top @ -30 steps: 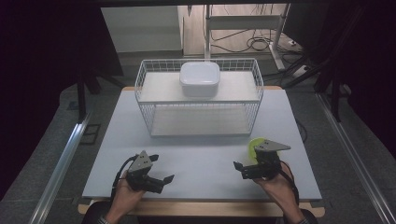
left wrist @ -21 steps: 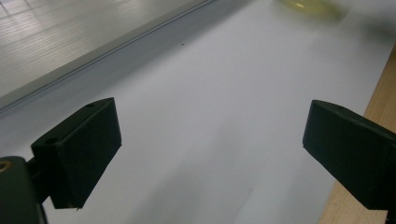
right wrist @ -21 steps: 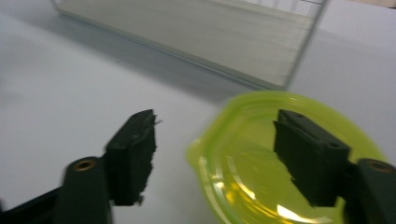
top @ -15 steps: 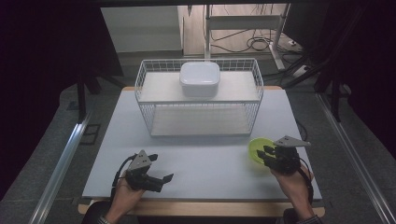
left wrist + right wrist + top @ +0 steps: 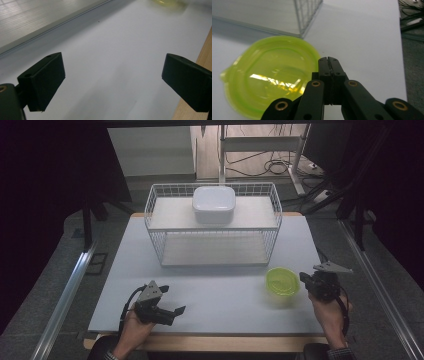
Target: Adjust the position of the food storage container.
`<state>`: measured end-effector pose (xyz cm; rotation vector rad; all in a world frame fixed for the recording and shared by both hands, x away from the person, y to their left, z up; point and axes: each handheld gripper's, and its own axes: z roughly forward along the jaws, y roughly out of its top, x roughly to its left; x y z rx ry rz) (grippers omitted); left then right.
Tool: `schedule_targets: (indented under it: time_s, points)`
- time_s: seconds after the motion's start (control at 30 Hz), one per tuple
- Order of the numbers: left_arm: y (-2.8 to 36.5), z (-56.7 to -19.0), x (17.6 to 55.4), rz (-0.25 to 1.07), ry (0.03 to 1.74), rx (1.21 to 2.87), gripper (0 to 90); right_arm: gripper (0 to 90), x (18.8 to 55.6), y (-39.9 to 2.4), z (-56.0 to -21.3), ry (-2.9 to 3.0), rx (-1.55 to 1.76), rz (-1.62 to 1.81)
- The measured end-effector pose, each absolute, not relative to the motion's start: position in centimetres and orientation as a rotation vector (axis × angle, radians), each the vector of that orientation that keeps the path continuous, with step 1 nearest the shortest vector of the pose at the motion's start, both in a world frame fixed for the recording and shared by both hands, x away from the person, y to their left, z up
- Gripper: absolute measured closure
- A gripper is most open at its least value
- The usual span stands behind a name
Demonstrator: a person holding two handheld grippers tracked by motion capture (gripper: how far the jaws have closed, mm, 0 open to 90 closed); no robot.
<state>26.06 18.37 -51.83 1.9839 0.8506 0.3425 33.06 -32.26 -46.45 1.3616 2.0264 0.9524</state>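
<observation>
One translucent lime-green round plastic lid [image 5: 282, 281] lies flat on the white tabletop [image 5: 215, 295], in front of the white wire basket [image 5: 215, 227] near its right corner. The right gripper [image 5: 329, 60] has jaws pressed together, tips at the lid's rim; looks let go, though I can't tell for sure. Left gripper [image 5: 112, 77], jaws wide apart w/ nothing between, idles well left of the basket's front. One white rounded-square container [image 5: 214, 204] sits on the basket's upper shelf, so lidding it prob. remains.

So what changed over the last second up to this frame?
The right gripper carried the green lid rightward and down onto the table, jaws shut on its rim. The left gripper stayed open at the near left; wire basket and white container did not move.
</observation>
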Motion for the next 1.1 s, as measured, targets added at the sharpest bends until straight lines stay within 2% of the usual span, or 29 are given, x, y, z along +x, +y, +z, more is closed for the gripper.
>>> schedule_targets:
  time_s: [0.5, 1.1]
  points:
    - [18.2, -52.0, 26.2, 0.330, 0.855, 1.997, 4.7, 89.9, 34.0, -31.4, -47.8, 2.049, 1.441, 0.889]
    - [18.0, -52.2, 26.2, 0.326, 0.855, 2.003, 4.7, 89.8, 33.5, -26.4, -48.3, 2.209, 1.401, 1.000]
